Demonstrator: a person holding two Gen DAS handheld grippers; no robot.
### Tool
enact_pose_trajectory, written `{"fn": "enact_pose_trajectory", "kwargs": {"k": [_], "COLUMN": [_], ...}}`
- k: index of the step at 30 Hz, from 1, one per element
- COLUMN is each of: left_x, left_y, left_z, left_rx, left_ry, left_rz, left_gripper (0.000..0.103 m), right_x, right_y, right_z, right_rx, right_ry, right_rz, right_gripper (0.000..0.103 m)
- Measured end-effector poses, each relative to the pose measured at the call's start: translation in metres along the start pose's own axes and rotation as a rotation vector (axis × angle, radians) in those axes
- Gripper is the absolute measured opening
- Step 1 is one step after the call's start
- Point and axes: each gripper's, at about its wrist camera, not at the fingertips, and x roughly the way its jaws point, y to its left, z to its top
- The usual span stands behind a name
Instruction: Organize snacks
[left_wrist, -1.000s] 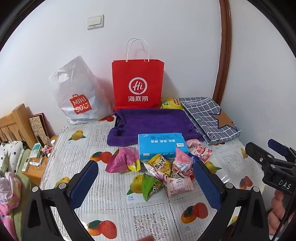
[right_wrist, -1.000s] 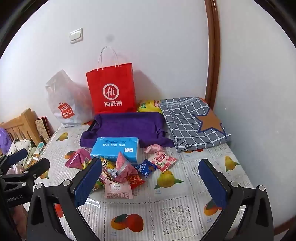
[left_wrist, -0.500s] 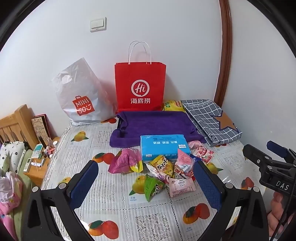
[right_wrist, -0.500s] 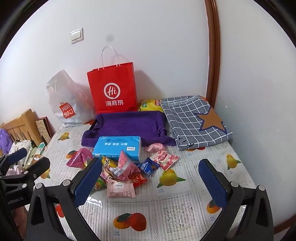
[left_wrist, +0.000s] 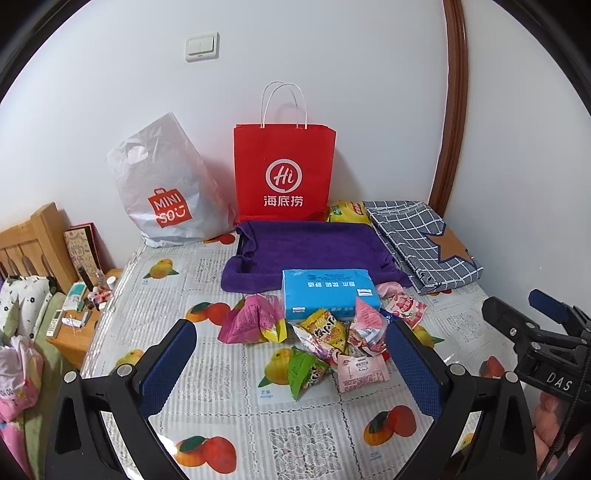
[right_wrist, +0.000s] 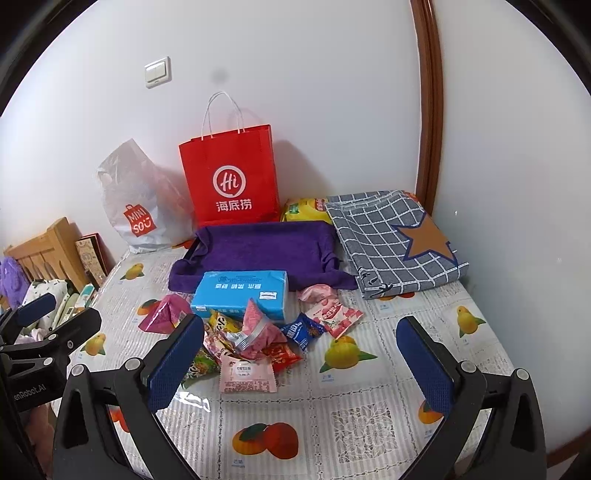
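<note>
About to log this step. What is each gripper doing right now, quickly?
Left gripper: open, holding nothing, above the snack pile.
Right gripper: open, holding nothing.

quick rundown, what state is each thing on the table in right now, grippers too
left gripper: open, empty
right gripper: open, empty
red paper bag: upright against the wall
white plastic bag: leaning on the wall
blue tissue pack: lying flat, sealed
snack packets: loose pile, unsorted
purple towel: spread out
checked cloth: folded
</note>
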Motion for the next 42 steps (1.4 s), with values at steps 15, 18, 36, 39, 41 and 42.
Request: {"fn": "enact_pose_trajectory", "kwargs": {"k": [15,18,36,39,41,42], "left_x": [0.004,0.005,0.011,0.011,0.011,0.011], "left_y": [0.005,0.007,0.011,0.012,0.013,0.012], "left_z": [-0.006,-0.007,-0.006,-0.005,-0.006,-0.007], "left_rx": [-0.017,-0.022,-0.035,-0.038,-0.04,-0.038], "left_ry": [-0.002,-0.004,0.017,0.014,0.013,0.014], "left_rz": [-0.008,-0.004,0.022,0.024,0.02,0.02], "left_gripper": [0.103,0.103,0.103,0.103,0.103,0.103], "right_x": [0.005,0.008,0.006,0.007,0.008,0.008], "right_y": [0.013,0.016,0.02,0.02,0.02,0.02], "right_z": [-0.004,-0.004,-0.001,-0.001,-0.002,-0.002], "right_rx": [-0.05,-0.059,-0.065,-0.061,-0.062,-0.06], "right_ry": [-0.005,0.0,-0.022,-0.019,-0.02,-0.018], "right_rz": [0.021,0.022,0.034,0.038,0.036,0.036], "right_gripper": [0.103,0.103,0.103,0.103,0.103,0.103]}}
